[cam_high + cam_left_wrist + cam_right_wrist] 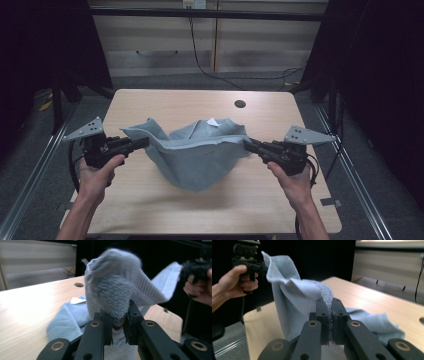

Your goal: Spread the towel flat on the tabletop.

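Two forearms enter from the bottom of the high view, each hand gripping a pair of tongs. The left tongs (pixel 142 143), at centre left of the frame, are clamped on one bunched corner of a pale blue towel (pixel 197 155); the right tongs (pixel 248 145), at centre right, are pinched shut on the opposite edge. In the left gripper view the fluffy cloth (pixel 112 295) bulges up between the black jaws, and in the right gripper view a thin fold (pixel 328 305) is squeezed flat between them. The towel hangs between the two tools, its long axis running left to right across the frame, its middle sagging in a pouch down to the wooden counter (pixel 165 102), with a small white label (pixel 213 121) at its far edge. Both hands sit equally near, one at each end; any spreading pull would likely run along that line.
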Available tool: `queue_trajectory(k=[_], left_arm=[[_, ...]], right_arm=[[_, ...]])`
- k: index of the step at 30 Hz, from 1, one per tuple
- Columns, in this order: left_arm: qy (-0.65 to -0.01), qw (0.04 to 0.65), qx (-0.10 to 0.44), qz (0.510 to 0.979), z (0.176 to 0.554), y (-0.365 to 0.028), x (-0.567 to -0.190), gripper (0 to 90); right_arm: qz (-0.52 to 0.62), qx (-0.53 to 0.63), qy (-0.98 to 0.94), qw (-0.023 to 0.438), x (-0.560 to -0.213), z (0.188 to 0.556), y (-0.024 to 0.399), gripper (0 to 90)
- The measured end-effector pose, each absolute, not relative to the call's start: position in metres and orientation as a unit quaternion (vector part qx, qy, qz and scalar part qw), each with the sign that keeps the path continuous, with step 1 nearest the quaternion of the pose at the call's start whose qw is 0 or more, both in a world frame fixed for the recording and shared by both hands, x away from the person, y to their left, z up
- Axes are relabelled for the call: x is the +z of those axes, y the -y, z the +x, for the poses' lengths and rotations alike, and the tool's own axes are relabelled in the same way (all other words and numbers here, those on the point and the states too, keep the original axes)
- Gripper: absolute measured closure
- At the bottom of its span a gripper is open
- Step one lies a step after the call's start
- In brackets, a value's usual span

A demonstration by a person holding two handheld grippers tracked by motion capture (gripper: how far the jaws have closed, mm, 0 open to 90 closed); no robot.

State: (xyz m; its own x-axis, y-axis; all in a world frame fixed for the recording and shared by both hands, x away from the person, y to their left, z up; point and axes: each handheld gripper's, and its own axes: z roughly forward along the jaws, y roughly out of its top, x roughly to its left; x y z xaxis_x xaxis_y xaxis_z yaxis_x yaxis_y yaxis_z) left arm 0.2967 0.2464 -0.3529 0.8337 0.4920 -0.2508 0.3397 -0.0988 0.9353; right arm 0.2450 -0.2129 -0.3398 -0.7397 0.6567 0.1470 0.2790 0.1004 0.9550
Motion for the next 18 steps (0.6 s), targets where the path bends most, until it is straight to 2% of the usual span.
queue_trajectory(k=[3, 5, 6, 10, 12, 13, 15, 16, 18], left_arm=[[-0.257, 0.621, 0.066, 0.737, 0.273, -0.247, -0.342, 79.9], [-0.252, 0.621, 0.066, 0.739, 0.265, -0.248, -0.341, 79.4], [-0.24, 0.616, 0.07, 0.747, 0.247, -0.25, -0.342, 79.5], [-0.226, 0.608, 0.056, 0.759, 0.219, -0.257, -0.353, 78.1], [-0.23, 0.584, 0.055, 0.777, 0.204, -0.263, -0.367, 74.5], [-0.237, 0.584, 0.045, 0.775, 0.195, -0.27, -0.378, 74.0], [-0.244, 0.585, 0.039, 0.772, 0.191, -0.275, -0.384, 73.4], [-0.249, 0.585, 0.036, 0.771, 0.187, -0.279, -0.389, 72.1], [-0.254, 0.586, 0.028, 0.769, 0.18, -0.286, -0.397, 70.1]], right_arm=[[0.302, 0.612, -0.713, 0.162, -0.32, 0.223, 0.217, 86.8], [0.295, 0.615, -0.712, 0.164, -0.315, 0.212, 0.219, 86.8], [0.291, 0.619, -0.711, 0.165, -0.312, 0.203, 0.221, 86.8], [0.28, 0.622, -0.715, 0.152, -0.311, 0.182, 0.226, 86.7], [0.277, 0.605, -0.732, 0.146, -0.318, 0.167, 0.225, 86.4], [0.275, 0.595, -0.744, 0.125, -0.334, 0.153, 0.224, 86.2], [0.28, 0.585, -0.752, 0.115, -0.344, 0.146, 0.222, 86.1], [0.289, 0.564, -0.767, 0.101, -0.363, 0.134, 0.22, 84.3], [0.299, 0.554, -0.773, 0.081, -0.379, 0.127, 0.221, 80.8]])
